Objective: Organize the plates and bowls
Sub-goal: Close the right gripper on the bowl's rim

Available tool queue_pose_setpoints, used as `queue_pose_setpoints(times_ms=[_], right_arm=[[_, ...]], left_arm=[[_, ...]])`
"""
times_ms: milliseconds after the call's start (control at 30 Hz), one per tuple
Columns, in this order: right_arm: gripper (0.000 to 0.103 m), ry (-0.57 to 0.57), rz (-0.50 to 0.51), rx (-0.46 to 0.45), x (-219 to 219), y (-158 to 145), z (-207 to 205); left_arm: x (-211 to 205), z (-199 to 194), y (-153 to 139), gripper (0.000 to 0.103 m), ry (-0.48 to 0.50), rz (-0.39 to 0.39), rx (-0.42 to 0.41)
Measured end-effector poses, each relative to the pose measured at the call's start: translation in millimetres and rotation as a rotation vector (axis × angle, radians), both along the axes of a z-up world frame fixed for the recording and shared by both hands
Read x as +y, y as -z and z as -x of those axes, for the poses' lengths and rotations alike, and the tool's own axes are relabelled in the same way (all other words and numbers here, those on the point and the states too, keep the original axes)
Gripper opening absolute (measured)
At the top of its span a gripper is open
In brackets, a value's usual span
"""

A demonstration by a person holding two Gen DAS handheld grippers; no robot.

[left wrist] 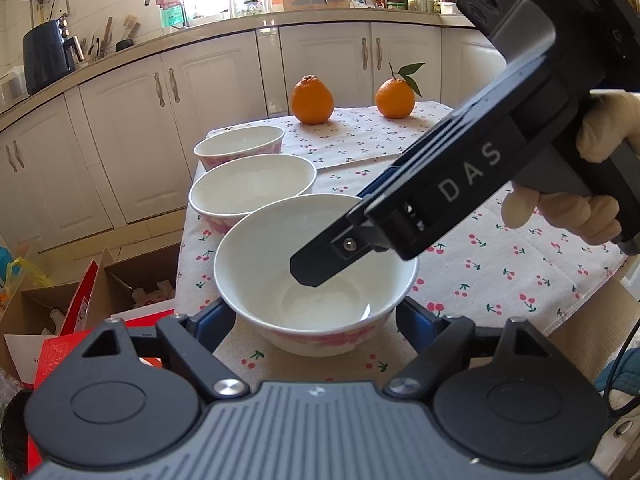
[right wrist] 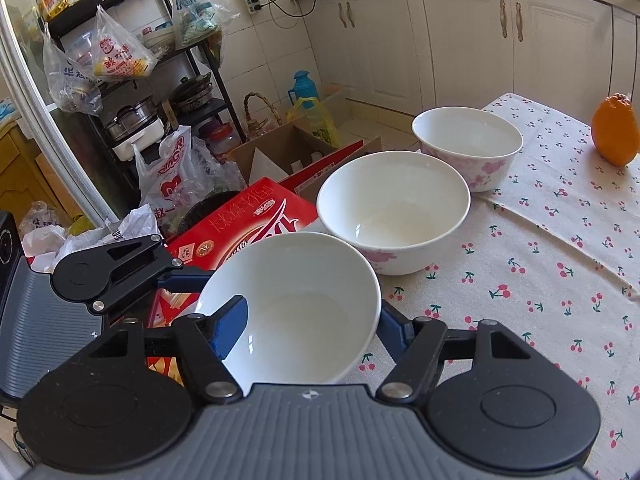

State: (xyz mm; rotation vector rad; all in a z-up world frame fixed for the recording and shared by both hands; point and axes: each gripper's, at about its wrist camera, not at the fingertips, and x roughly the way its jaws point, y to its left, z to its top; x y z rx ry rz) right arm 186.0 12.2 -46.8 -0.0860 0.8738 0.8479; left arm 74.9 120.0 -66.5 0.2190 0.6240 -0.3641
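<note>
Three white bowls with pink flowers stand in a row along the left edge of the cherry-print tablecloth point(left wrist: 500, 276). The near bowl point(left wrist: 316, 272) point(right wrist: 296, 312) sits between the open fingers of my left gripper point(left wrist: 316, 320), which flank its sides. My right gripper point(right wrist: 308, 320) straddles this bowl's right rim, one finger point(right wrist: 230, 326) inside the bowl and the other outside; its finger point(left wrist: 320, 264) shows in the left wrist view. The middle bowl point(left wrist: 252, 192) point(right wrist: 394, 210) and the far bowl point(left wrist: 240, 146) point(right wrist: 468, 146) stand apart behind it.
Two oranges point(left wrist: 312, 100) point(left wrist: 395, 98) sit at the table's far end. Left of the table are a red box point(right wrist: 244, 228), an open cardboard box point(right wrist: 288, 152), plastic bags and a metal rack point(right wrist: 160, 80). White cabinets point(left wrist: 320, 68) run behind.
</note>
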Motion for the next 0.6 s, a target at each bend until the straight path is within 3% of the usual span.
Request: queue_pose_setpoints(times_ms=[600], right_arm=[[0.075,0.172,0.017,-0.037,-68.0,-12.1,16.6]], left_arm=[[-53.7,-13.8,-8.2,0.087,0.174,0.031,-0.001]])
